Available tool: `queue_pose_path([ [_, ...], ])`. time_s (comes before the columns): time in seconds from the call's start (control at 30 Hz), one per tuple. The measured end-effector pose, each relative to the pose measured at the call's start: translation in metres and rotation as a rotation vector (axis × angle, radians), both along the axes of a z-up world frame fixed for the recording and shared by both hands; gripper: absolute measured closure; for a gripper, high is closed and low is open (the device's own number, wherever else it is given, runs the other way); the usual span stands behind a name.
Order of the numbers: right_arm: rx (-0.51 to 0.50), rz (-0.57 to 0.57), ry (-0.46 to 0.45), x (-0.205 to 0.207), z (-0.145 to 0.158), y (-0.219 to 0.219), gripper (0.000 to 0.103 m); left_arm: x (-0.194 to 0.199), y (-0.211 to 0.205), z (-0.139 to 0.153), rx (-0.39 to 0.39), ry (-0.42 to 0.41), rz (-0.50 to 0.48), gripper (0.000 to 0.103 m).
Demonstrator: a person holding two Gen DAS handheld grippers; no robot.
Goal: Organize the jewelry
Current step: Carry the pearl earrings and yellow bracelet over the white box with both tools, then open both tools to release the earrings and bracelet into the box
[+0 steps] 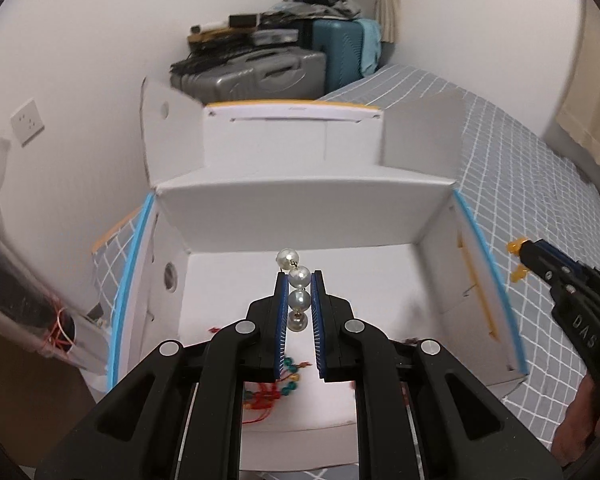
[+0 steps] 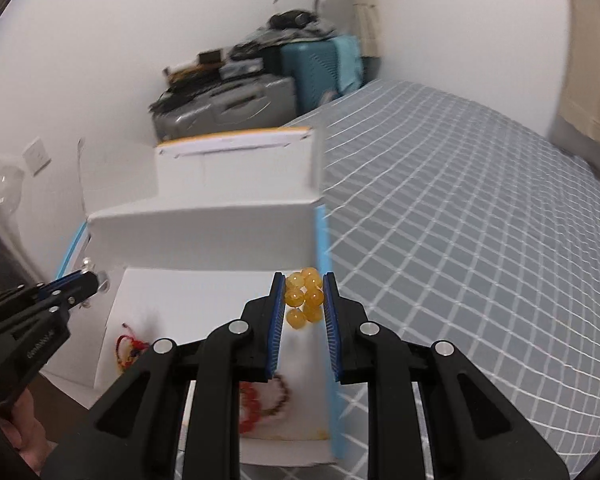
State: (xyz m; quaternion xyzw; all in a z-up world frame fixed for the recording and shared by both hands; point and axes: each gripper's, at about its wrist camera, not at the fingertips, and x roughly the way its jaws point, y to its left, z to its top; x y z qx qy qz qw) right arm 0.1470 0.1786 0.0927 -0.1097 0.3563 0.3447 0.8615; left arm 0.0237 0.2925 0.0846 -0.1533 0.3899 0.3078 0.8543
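Observation:
My left gripper (image 1: 299, 280) is shut on a string of white pearls (image 1: 299, 289), held above the open white box (image 1: 292, 208). My right gripper (image 2: 304, 282) is shut on a bunch of amber yellow beads (image 2: 305, 297), held over the box's right wall (image 2: 321, 240). In the left wrist view the right gripper (image 1: 518, 258) hangs outside the box's right side with the yellow beads showing at its tip. In the right wrist view the left gripper (image 2: 94, 280) is at the box's left side. Red cord bracelets (image 2: 130, 346) and a red bead bracelet (image 2: 256, 404) lie on the box floor.
The box sits on a bed with a grey checked cover (image 2: 460, 240). Its lid flaps (image 1: 284, 136) stand up behind it. Suitcases (image 1: 260, 72) with clutter are stacked in the far corner. A clear plastic bag (image 1: 4, 208) is at the left.

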Motion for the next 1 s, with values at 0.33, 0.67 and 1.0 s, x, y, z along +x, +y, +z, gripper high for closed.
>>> queue_pose_path([
  [0.33,-0.149,0.013,0.134,-0.01,-0.068,0.061,0.085,-0.007,0.032,-0.051,-0.063,0.087,0.026,0.092],
  [0.67,-0.179,0.005,0.155,-0.014,-0.081,0.066,0.077,-0.004,0.042,-0.066,-0.082,0.115,0.026,0.092],
  [1.0,-0.088,0.004,0.093,-0.021,-0.045,0.034,0.016,-0.023,0.022,-0.037,-0.004,0.032,0.024,0.032],
])
